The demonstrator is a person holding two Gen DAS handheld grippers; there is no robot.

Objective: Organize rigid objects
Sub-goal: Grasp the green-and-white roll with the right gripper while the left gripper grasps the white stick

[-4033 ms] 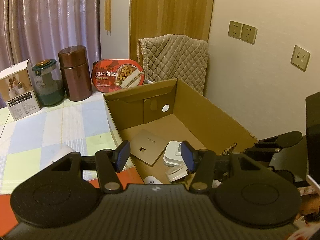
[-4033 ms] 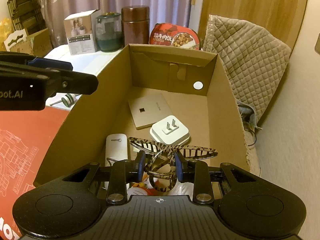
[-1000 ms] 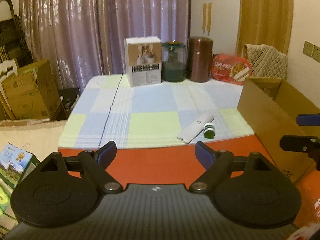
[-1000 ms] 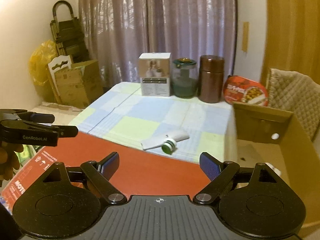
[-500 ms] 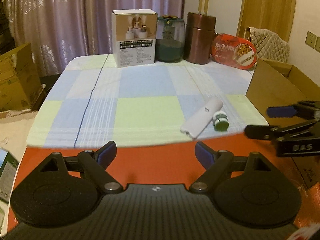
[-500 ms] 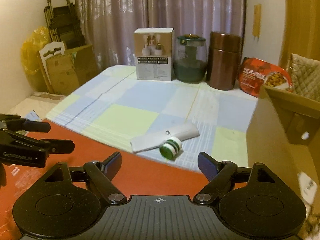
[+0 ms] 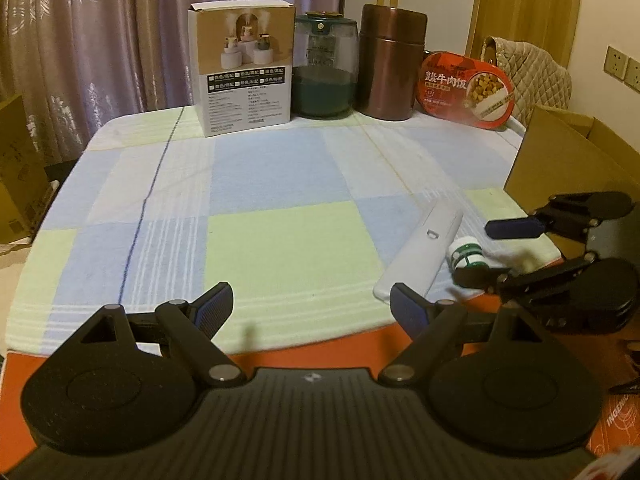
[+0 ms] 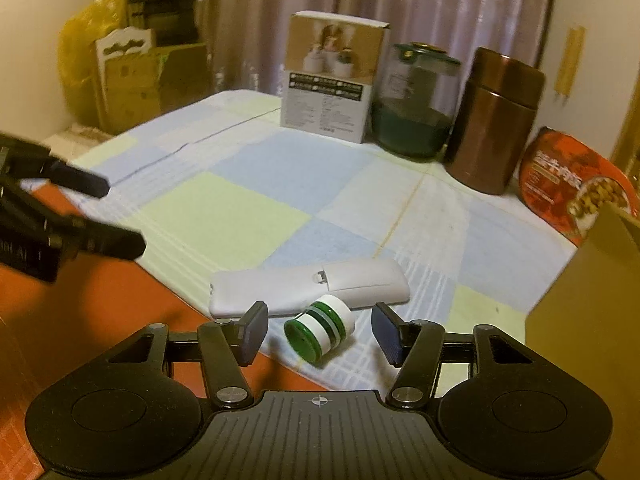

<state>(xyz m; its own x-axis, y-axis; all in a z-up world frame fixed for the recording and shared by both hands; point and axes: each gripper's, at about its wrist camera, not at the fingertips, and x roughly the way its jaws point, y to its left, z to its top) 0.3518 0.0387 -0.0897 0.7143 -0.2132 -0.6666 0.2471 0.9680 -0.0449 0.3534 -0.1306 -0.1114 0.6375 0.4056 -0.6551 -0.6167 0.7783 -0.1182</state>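
Lying on its side on the checked tablecloth (image 8: 248, 200), a small green-and-white bottle (image 8: 320, 328) sits between the right gripper (image 8: 320, 334) pads, untouched; its jaws have just been closing. Its long axis runs diagonally, green cap nearest the camera. Touching behind: a white remote (image 8: 308, 286). The left gripper (image 7: 312, 304), wide open and empty, hangs farther off.

Mauve curtains (image 7: 100, 40) hang behind a checked-cloth table (image 7: 280, 184), dimly lit.
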